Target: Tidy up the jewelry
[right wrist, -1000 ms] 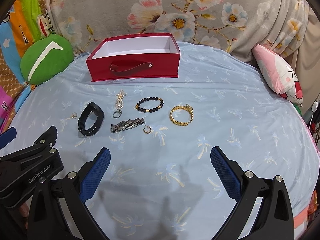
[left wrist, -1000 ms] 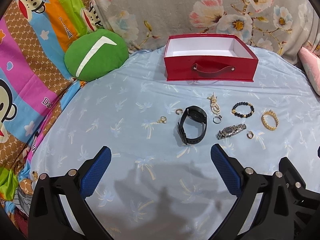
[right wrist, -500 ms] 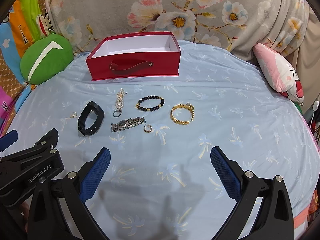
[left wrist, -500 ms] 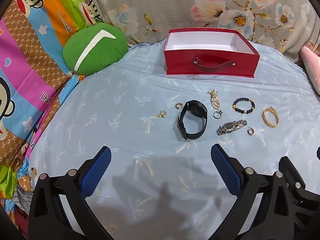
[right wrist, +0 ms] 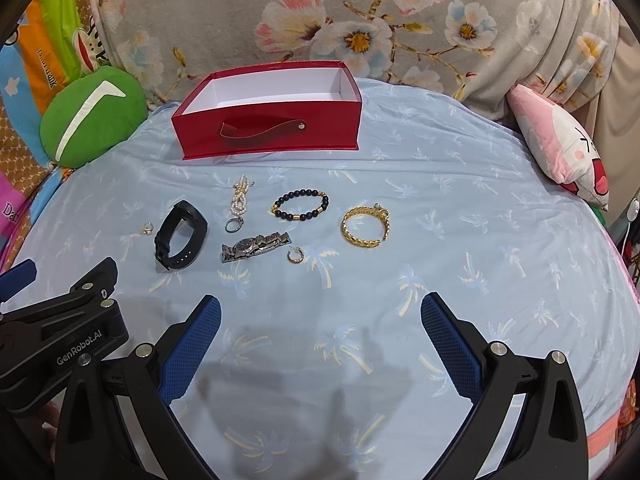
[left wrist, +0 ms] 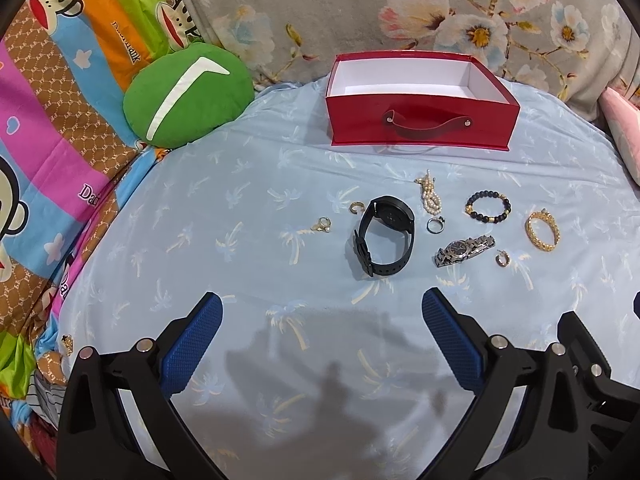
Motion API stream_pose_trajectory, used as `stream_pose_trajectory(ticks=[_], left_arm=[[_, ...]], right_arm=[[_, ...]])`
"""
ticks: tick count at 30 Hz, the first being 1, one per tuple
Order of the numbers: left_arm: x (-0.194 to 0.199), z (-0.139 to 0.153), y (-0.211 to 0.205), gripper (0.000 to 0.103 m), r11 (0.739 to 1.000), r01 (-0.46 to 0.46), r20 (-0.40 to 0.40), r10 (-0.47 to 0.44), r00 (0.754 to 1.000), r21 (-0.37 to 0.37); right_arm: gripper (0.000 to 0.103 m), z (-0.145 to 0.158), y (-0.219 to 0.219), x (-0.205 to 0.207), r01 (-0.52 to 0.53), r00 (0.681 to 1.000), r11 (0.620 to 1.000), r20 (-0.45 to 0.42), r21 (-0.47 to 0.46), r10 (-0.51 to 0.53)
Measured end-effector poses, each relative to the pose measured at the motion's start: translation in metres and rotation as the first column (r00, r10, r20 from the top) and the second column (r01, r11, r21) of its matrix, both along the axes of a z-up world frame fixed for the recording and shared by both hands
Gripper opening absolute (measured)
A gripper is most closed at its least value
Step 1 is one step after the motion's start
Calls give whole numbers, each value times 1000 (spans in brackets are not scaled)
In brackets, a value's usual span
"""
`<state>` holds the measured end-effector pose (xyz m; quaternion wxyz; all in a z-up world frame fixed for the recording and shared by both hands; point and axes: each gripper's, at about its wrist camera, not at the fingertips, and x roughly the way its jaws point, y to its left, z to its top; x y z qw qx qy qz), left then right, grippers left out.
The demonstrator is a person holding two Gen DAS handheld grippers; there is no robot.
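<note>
An open red box (left wrist: 422,122) (right wrist: 268,128) with a white inside stands at the back of the blue bedsheet. In front of it lie a black watch (left wrist: 384,236) (right wrist: 182,236), a silver watch (left wrist: 464,250) (right wrist: 256,247), a pearl piece (left wrist: 429,196) (right wrist: 239,200), a black bead bracelet (left wrist: 488,207) (right wrist: 301,205), a gold bracelet (left wrist: 542,231) (right wrist: 364,227) and several small rings and earrings. My left gripper (left wrist: 322,316) and right gripper (right wrist: 320,316) are both open and empty, hovering near the front of the bed.
A green round cushion (left wrist: 186,98) lies at the back left. A pink plush pillow (right wrist: 560,144) lies at the right edge. A floral cloth (right wrist: 320,20) hangs behind the box. The left gripper's body shows in the right wrist view (right wrist: 60,328).
Both grippers have pulled back and risen slightly, so the box and jewelry sit a little farther and higher in view. Nothing was picked up.
</note>
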<state>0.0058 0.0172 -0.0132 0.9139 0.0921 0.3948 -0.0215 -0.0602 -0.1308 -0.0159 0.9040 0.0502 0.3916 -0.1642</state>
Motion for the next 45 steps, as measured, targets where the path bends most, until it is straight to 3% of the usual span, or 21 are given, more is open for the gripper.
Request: stream_pose_trajectory(ticks=[5,16,23,36,42,45], left_arm=[[6,-8,1,98,1000,13,-30,-14,999,-10],[39,-25,15,98,995,-60,-67,55,996,-84],[66,-33,5,98,993,-42,-102,31,994,-109],[100,-63,-36,97,998,36,-133,-43,990,-53],[109,-73,-33,81,997,37,-166,-49,985,-74],[109,-74,-35,66,995,57,-171,-71,983,-85]], right_arm=[[98,-13,-5,7,-15,1000,1000,-17,-3,15],[98,-32,-48,32,23,999,999,-32,46,-21],[98,-44,-65,55,29,998,998,-58,57,-26],[98,-58,-82,74,57,994,996,-95,71,-50],[98,-66,-86,81,68,992,995,-110,72,-60],[98,-68,-87,86,71,991,995,-115,74,-63]])
